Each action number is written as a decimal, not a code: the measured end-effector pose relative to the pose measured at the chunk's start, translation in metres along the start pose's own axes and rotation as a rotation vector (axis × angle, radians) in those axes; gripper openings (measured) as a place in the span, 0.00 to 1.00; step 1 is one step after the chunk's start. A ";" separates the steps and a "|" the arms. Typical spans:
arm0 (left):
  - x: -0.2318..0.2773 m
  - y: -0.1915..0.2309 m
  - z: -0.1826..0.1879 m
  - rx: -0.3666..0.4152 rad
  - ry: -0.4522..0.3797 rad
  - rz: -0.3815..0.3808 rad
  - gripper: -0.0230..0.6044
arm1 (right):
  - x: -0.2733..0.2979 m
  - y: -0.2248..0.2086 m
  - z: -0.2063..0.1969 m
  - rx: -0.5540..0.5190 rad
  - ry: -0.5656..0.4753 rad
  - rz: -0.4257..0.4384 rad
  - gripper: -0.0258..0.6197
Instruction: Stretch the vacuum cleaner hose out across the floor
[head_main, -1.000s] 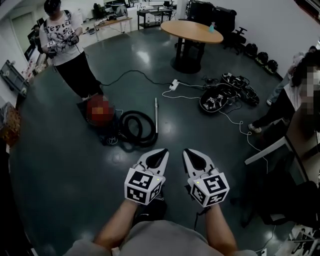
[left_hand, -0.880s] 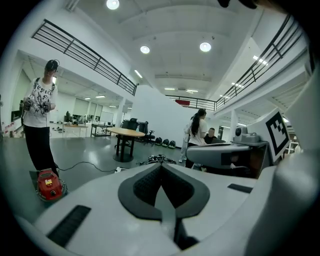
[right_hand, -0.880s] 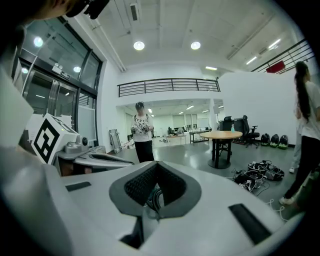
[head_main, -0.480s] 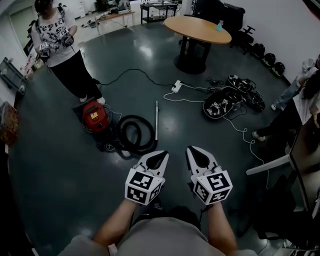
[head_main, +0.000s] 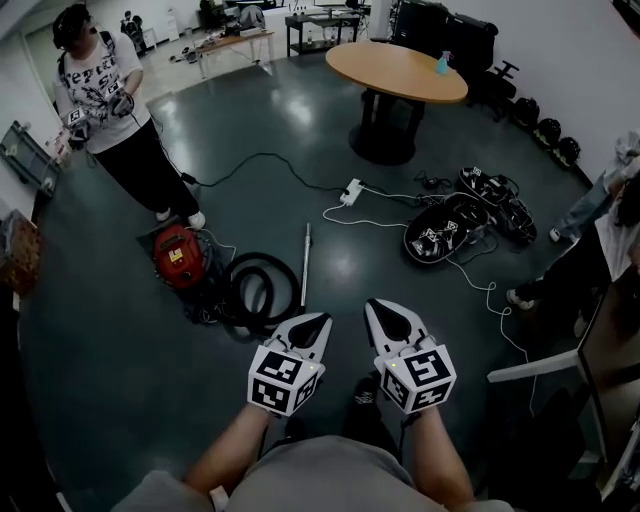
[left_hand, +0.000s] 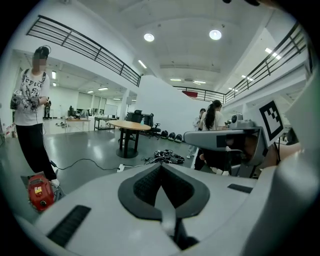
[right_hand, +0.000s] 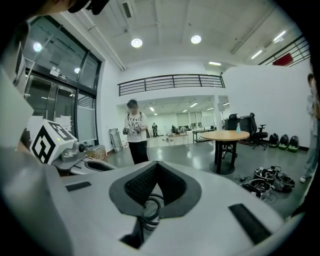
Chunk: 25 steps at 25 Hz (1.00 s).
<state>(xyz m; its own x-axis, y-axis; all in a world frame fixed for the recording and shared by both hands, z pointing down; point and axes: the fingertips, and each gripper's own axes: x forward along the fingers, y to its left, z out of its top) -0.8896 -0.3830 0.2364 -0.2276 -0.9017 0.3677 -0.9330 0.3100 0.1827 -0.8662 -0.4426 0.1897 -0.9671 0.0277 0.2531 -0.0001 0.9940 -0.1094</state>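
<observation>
A red vacuum cleaner stands on the dark floor with its black hose coiled beside it. A thin metal wand lies along the coil's right side. My left gripper is shut and empty, its tip just short of the coil's near edge. My right gripper is shut and empty beside it, right of the wand. The left gripper view has the vacuum cleaner low at its left. In the right gripper view part of the hose shows through the gap behind the shut jaws.
A person stands behind the vacuum at the back left. A round wooden table is at the back, with a power strip and cables on the floor before it. A heap of black gear lies right. A desk edge is near right.
Both grippers have travelled forward over the floor, still shut side by side. The vacuum cleaner, hose coil and wand now lie closer to their tips.
</observation>
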 end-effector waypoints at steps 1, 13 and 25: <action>0.013 0.000 0.002 0.001 0.007 0.014 0.05 | 0.005 -0.012 0.001 -0.006 0.001 0.019 0.05; 0.124 0.010 0.041 -0.059 0.034 0.262 0.05 | 0.058 -0.133 0.009 -0.023 0.021 0.265 0.05; 0.186 0.056 0.044 -0.154 0.044 0.367 0.05 | 0.133 -0.188 0.006 -0.063 0.079 0.375 0.05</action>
<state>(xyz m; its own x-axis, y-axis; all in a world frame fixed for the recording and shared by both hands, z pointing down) -0.9965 -0.5470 0.2748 -0.5226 -0.7100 0.4721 -0.7385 0.6536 0.1655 -0.9960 -0.6263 0.2378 -0.8745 0.3962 0.2798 0.3678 0.9177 -0.1500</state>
